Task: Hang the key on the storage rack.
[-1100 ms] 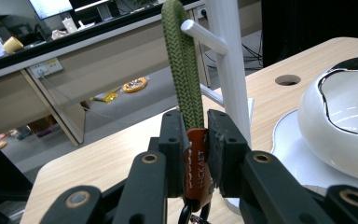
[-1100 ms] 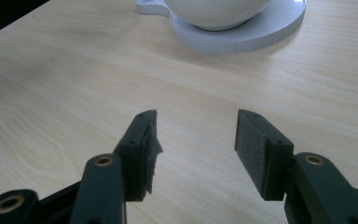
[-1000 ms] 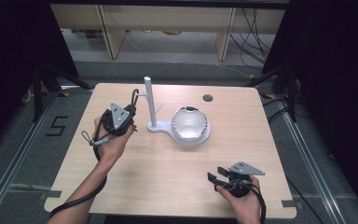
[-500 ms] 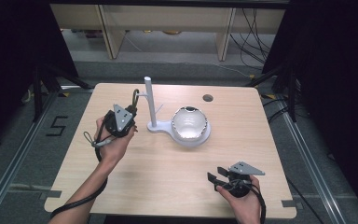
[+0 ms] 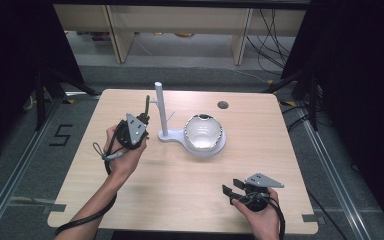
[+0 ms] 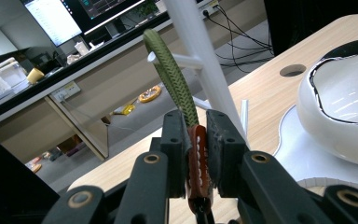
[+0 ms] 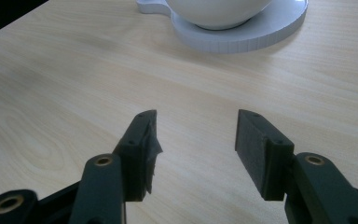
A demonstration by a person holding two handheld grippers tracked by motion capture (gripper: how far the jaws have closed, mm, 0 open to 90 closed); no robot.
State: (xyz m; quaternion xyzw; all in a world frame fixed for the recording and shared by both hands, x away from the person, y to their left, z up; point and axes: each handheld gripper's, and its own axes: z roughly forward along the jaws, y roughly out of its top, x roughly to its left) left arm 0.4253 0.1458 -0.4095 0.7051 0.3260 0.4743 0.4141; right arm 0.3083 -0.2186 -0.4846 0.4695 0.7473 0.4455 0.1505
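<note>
My left gripper (image 5: 143, 120) (image 6: 196, 127) is shut on a strap (image 5: 146, 105) (image 6: 171, 70): olive woven cord with a red-brown stitched leather end pinched between the pads. Its jaws have just been closing tighter on it. The strap stands up beside the white post (image 5: 160, 107) (image 6: 200, 46) of a stand, its top next to a short side peg (image 6: 186, 59). A white bowl (image 5: 203, 131) (image 6: 349, 93) (image 7: 216, 8) sits on the stand's round base (image 5: 220, 146) (image 7: 261, 35). My right gripper (image 5: 232, 186) (image 7: 196, 140) rests open low over the table's near right, nothing between its fingers.
The wooden table (image 5: 180, 185) has a round cable hole (image 5: 223, 105) (image 6: 292, 70) at the back right. Beyond the far edge are shelves and loose cables on the floor. Dark curtains and metal frames flank both sides.
The left hand has shifted slightly with the strap beside the post. The right hand has kept still.
</note>
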